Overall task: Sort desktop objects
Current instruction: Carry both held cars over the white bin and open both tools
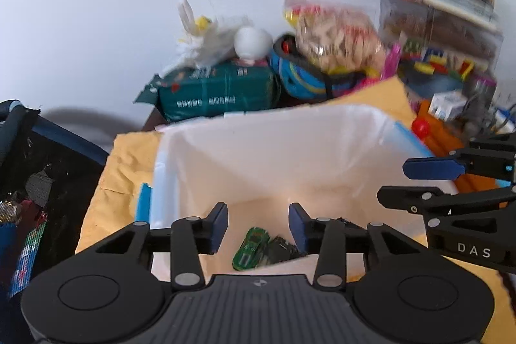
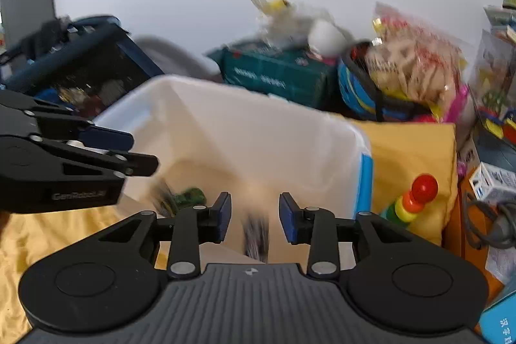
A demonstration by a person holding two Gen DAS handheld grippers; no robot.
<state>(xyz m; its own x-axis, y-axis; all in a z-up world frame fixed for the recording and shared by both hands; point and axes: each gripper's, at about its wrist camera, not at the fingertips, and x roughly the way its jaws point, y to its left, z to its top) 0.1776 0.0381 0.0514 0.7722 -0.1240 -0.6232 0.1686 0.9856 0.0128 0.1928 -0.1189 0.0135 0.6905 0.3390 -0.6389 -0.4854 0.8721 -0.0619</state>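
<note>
A white bin with blue handles (image 1: 258,131) (image 2: 258,124) stands on a yellow cloth. A green toy car (image 1: 250,252) and a dark toy car (image 1: 280,249) lie on its floor. My left gripper (image 1: 258,224) is open and empty above the bin's near edge; it also shows in the right wrist view (image 2: 129,150). My right gripper (image 2: 254,218) is open over the bin, with a blurred dark object (image 2: 256,240) below its jaws, apart from the pads. The right gripper also shows in the left wrist view (image 1: 416,182). The green car (image 2: 188,197) shows blurred in the bin.
A dark basket (image 1: 38,170) of items stands left of the bin. Behind it are a green package (image 1: 219,92), a white plush (image 1: 213,37), a snack bag (image 1: 335,34) in a blue bowl, and stacked boxes (image 1: 445,28). A coloured ring-stacker toy (image 2: 412,199) lies at the right.
</note>
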